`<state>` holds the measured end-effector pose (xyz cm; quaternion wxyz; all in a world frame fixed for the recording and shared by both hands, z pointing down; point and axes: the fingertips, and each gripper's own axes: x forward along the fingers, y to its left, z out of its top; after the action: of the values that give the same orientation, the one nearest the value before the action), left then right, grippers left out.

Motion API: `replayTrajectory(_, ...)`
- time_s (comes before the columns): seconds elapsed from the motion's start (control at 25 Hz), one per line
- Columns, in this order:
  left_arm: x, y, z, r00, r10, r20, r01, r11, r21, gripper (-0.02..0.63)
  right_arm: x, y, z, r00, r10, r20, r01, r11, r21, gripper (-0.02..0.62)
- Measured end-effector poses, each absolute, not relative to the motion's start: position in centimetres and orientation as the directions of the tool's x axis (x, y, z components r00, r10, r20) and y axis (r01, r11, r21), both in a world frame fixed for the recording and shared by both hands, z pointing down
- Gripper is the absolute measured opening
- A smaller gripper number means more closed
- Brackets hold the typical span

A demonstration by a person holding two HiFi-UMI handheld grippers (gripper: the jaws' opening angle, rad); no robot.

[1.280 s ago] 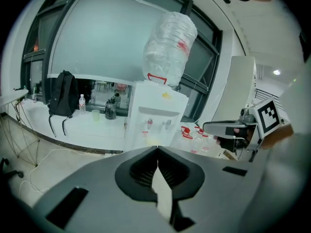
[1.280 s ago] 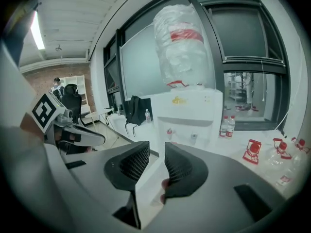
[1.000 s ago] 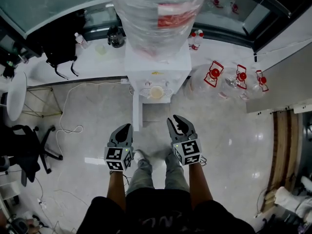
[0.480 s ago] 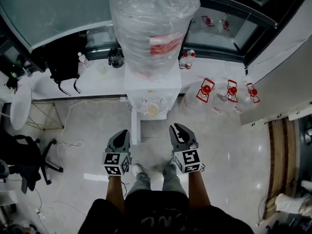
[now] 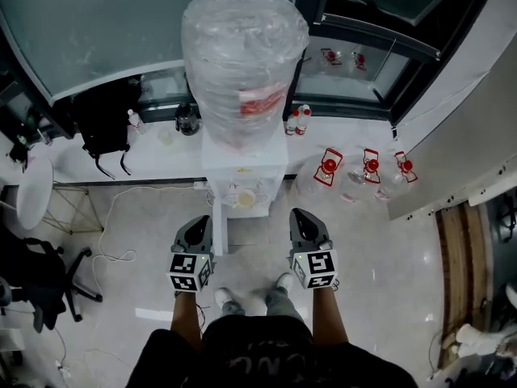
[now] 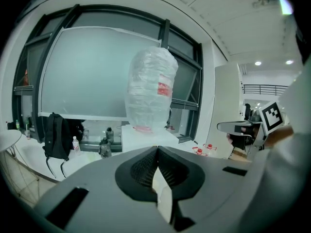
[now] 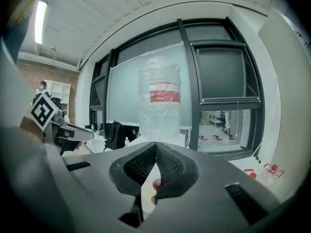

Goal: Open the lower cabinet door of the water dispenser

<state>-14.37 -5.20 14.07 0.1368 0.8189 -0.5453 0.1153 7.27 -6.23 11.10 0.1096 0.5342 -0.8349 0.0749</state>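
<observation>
The white water dispenser (image 5: pixel 242 172) stands in front of me under a large plastic-wrapped bottle (image 5: pixel 242 55). A narrow white panel (image 5: pixel 219 231), apparently the lower cabinet door seen edge-on, juts from its lower left front toward me. My left gripper (image 5: pixel 200 221) hovers just left of that panel, shut and empty. My right gripper (image 5: pixel 303 215) hangs to the right of the dispenser front; its jaws have just been closing and now meet with nothing between them. In the left gripper view (image 6: pixel 156 148) and the right gripper view (image 7: pixel 155 144) the pads touch, with the bottle (image 7: pixel 159 96) ahead.
Three empty jugs with red caps (image 5: pixel 329 168) lie on the floor to the right. A black backpack (image 5: pixel 101 120) and small bottles (image 5: pixel 297 120) sit on the window ledge. An office chair (image 5: pixel 32 273), a round white table (image 5: pixel 32 192) and a cable (image 5: pixel 121 217) are at the left.
Both grippers have risen and drawn slightly apart as the view lifted. The right gripper's jaws, open before, have closed. The left gripper has stayed shut.
</observation>
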Motion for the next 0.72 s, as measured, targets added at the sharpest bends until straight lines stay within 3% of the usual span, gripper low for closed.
replayTrajectory(0.72,-16.0,-4.9,7.7,0.417,-0.881,0.222,-0.907,-0.418,0.044,0.009,7.1,-4.6,6.7,-0.347,-0.921,0.177,-0.927,0.366,0.082,0.013)
